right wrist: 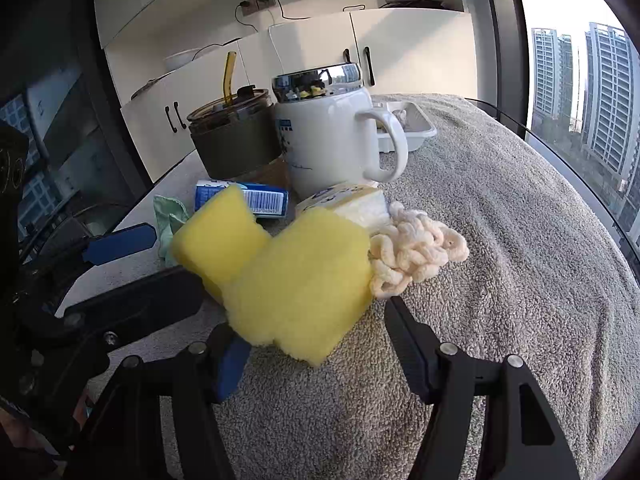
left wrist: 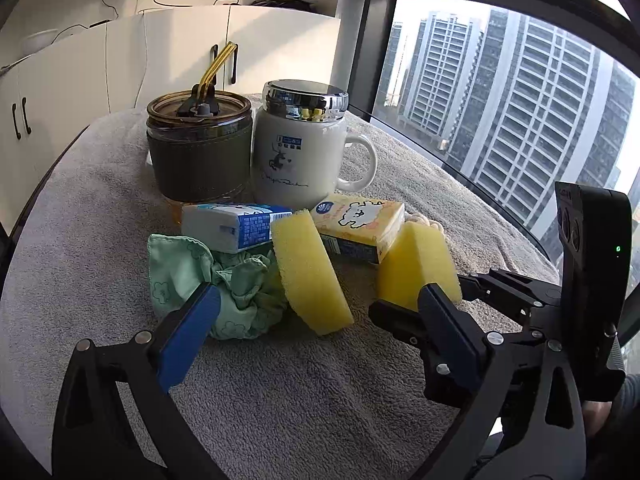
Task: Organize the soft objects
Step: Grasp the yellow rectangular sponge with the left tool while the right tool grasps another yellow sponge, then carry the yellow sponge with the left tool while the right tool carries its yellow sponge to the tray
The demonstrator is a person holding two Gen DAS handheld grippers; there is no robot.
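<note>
Two yellow sponges lie on the grey towel. One sponge point(left wrist: 310, 274) point(right wrist: 218, 236) leans against a green cloth point(left wrist: 224, 284) point(right wrist: 170, 218). The other sponge point(left wrist: 418, 264) point(right wrist: 306, 284) sits between the fingers of my right gripper point(right wrist: 316, 344), which is open around it. My left gripper point(left wrist: 320, 312) is open and empty, just short of the leaning sponge. A blue tissue pack point(left wrist: 236, 226) point(right wrist: 264, 198), a yellow tissue pack point(left wrist: 360, 220) point(right wrist: 356, 202) and a cream knitted piece point(right wrist: 416, 250) lie behind.
A white lidded mug point(left wrist: 298, 148) point(right wrist: 332, 136) and an olive glass cup with a straw point(left wrist: 200, 148) point(right wrist: 236, 136) stand behind the pile. A white tray point(right wrist: 412, 126) sits at the back. The towel-covered table point(left wrist: 280, 392) point(right wrist: 520, 240) ends at a window on the right.
</note>
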